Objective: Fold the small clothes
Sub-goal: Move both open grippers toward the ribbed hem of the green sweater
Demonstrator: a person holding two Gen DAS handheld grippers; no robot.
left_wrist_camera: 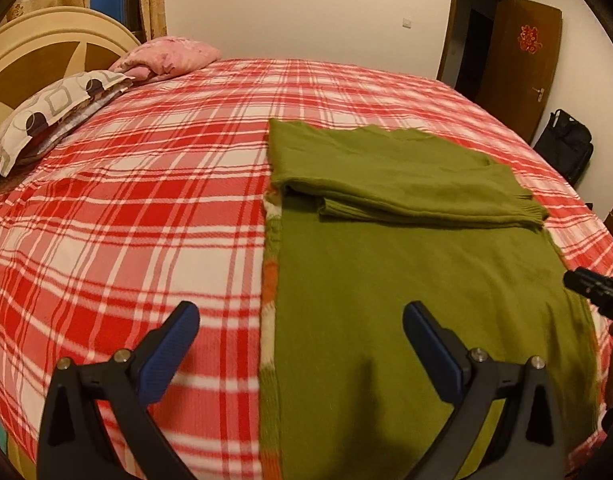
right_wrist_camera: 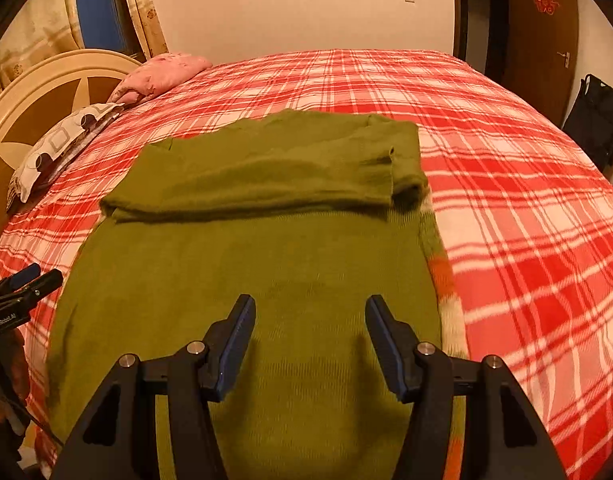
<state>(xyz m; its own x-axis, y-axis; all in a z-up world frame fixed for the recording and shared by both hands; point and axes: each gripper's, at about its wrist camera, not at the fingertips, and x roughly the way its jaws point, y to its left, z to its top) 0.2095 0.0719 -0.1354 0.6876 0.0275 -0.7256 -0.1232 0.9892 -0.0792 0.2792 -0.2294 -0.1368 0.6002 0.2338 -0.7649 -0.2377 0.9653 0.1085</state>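
While the left gripper (left_wrist_camera: pixel 300 336) hangs with fingers spread wide and empty, the green sweater (left_wrist_camera: pixel 418 264) lies flat on the plaid bed (left_wrist_camera: pixel 126 208), toward 1 o'clock. Right wrist view: right gripper (right_wrist_camera: pixel 310 332) parted, empty, above the knit. Soft, limp, light; probably best pinched at the hem corners.

Sweater near hem: the green sweater (right_wrist_camera: pixel 306 272) runs under the right gripper (right_wrist_camera: pixel 310 316) and off the bottom edge.
Other gripper: only its tip (left_wrist_camera: pixel 594 288) shows at the frame's right edge.
Door decoration (left_wrist_camera: pixel 527 38): red, too small to read.
Headboard (left_wrist_camera: pixel 46 52): cut off at left.
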